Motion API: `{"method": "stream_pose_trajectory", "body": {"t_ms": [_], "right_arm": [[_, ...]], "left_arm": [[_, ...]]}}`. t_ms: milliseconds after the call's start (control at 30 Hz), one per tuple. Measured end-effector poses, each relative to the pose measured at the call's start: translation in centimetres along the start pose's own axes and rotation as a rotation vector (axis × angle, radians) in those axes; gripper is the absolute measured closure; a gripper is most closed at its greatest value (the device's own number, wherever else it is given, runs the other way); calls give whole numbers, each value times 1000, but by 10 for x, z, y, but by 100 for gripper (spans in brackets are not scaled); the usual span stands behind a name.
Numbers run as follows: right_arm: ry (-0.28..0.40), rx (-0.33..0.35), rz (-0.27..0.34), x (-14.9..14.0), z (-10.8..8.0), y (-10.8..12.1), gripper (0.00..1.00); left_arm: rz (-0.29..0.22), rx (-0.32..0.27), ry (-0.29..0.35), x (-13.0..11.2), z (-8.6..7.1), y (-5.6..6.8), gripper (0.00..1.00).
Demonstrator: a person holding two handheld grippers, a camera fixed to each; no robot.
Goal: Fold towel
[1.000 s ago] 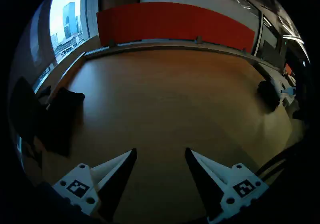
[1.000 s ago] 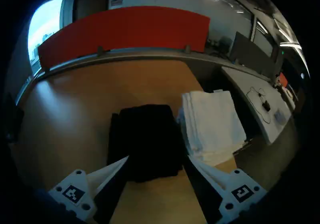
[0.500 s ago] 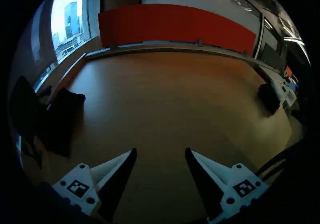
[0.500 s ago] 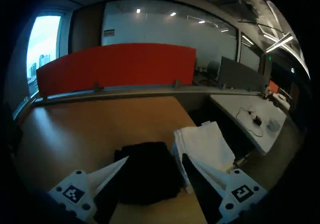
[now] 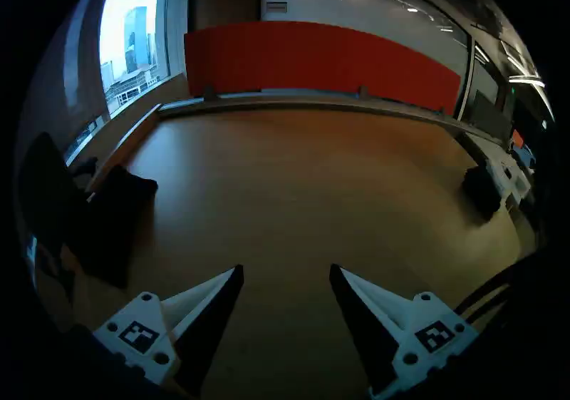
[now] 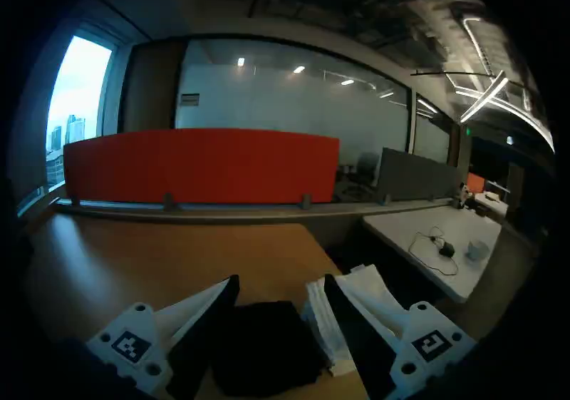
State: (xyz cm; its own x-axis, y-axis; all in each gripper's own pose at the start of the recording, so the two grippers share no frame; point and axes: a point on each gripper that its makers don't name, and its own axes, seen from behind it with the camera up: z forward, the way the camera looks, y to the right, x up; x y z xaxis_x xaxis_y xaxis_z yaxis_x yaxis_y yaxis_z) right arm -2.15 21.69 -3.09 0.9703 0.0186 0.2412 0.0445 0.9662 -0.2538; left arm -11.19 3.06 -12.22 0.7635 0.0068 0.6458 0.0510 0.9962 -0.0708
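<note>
Right gripper view, claw (image 6: pixel 279 279) parted, black towel (image 6: pixel 265 337)

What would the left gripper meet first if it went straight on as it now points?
Probably the wooden tabletop: the left gripper, open, angles down toward it, and nothing lies between them as far as this view shows.

Left gripper view angled down across wooden table (image 5: pixel 299 186), right gripper view near level, both facing red partition (image 6: pixel 199 165)

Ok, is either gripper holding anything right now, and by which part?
Nothing is held: the left gripper is open over the table, and the right gripper is open near the black cloth.
</note>
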Motion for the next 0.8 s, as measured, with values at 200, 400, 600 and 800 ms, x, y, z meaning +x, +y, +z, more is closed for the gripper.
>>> {"method": "stream_pose_trajectory", "body": {"t_ms": [200, 400, 600, 800], "right_arm": [[70, 33, -9, 26, -5, -21, 8], [100, 60, -19, 43, -8, -37, 8], [122, 90, -23, 57, -11, -54, 8], [154, 125, -10, 76, -16, -77, 7]], "left_arm": [[-26, 17, 102, 30, 1, -6, 11], [-59, 26, 219, 63, -1, -13, 11], [-94, 30, 336, 99, -5, -20, 11], [-106, 43, 432, 135, -9, -28, 11]]}}
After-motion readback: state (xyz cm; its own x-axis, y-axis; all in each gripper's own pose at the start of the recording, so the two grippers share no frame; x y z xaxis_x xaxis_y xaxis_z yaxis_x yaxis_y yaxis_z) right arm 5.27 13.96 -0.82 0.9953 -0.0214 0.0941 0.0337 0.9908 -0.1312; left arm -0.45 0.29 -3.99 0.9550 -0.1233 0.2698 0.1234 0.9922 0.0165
